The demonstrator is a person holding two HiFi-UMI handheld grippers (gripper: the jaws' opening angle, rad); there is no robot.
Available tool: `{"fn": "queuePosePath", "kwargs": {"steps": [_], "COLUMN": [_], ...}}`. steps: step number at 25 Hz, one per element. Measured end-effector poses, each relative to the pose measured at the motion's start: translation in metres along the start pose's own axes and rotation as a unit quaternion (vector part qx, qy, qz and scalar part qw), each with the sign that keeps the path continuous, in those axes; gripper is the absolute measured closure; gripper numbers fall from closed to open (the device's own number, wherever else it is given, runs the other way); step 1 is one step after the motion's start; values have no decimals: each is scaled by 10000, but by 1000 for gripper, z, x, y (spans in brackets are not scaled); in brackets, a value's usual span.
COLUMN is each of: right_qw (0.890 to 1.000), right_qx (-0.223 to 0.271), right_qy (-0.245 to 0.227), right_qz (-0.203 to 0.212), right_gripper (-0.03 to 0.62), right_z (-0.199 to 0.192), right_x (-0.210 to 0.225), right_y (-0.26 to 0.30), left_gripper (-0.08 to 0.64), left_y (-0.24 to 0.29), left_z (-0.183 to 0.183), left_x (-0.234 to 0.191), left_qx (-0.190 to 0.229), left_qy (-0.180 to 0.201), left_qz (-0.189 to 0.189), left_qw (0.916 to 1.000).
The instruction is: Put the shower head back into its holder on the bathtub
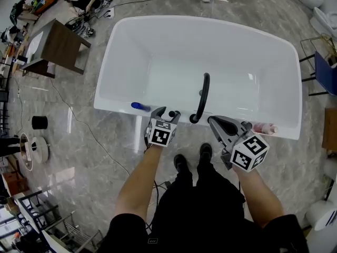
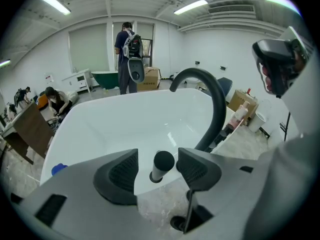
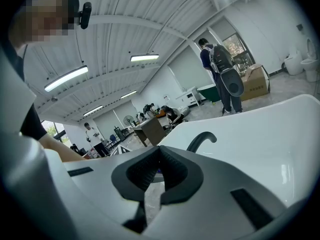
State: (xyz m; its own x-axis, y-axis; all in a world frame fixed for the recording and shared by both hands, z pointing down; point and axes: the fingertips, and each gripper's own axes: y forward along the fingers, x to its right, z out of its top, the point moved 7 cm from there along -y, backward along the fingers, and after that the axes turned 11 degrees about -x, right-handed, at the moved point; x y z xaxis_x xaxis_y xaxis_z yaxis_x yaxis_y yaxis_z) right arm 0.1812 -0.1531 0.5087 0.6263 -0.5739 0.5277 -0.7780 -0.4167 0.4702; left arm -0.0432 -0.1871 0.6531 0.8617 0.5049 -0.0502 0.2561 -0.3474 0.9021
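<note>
The white bathtub [image 1: 111, 62] lies in front of me, with a black arched faucet [image 1: 202, 96] on its near rim. The shower head [image 2: 161, 165], a pale stem with a rounded black top, stands upright in its holder on that rim. My left gripper [image 1: 167, 113] is over it, open. In the left gripper view its pads [image 2: 122, 173] flank the black top with a gap on each side. My right gripper [image 1: 212, 121] hovers at the rim right of the faucet, shut, with nothing held. In the right gripper view the gripper's tips [image 3: 159, 151] meet, with the faucet [image 3: 200, 140] beyond.
A blue object [image 1: 139, 106] lies on the rim left of my left gripper, and a pink bottle [image 1: 265, 128] lies on it at the right. A wooden table [image 1: 58, 44] stands on the marble floor to the left. A person with a backpack [image 2: 129, 54] stands beyond the tub.
</note>
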Motion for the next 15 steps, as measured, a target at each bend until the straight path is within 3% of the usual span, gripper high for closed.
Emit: {"fn": "queuePosePath", "kwargs": {"steps": [10, 15], "right_qw": [9996, 9992], "right_qx": [156, 205], "right_qy": [-236, -337], "right_qz": [-5, 69], "right_gripper": [578, 578], "right_z": [11, 13], "right_x": [-10, -20], "right_y": [-3, -2], "left_gripper": [310, 344], "left_y": [-43, -78], "left_z": [16, 21], "left_x": [1, 3], "left_qx": [280, 475], "left_qy": [10, 261], "left_qz": [-269, -59], "left_qw": [9992, 9985]}}
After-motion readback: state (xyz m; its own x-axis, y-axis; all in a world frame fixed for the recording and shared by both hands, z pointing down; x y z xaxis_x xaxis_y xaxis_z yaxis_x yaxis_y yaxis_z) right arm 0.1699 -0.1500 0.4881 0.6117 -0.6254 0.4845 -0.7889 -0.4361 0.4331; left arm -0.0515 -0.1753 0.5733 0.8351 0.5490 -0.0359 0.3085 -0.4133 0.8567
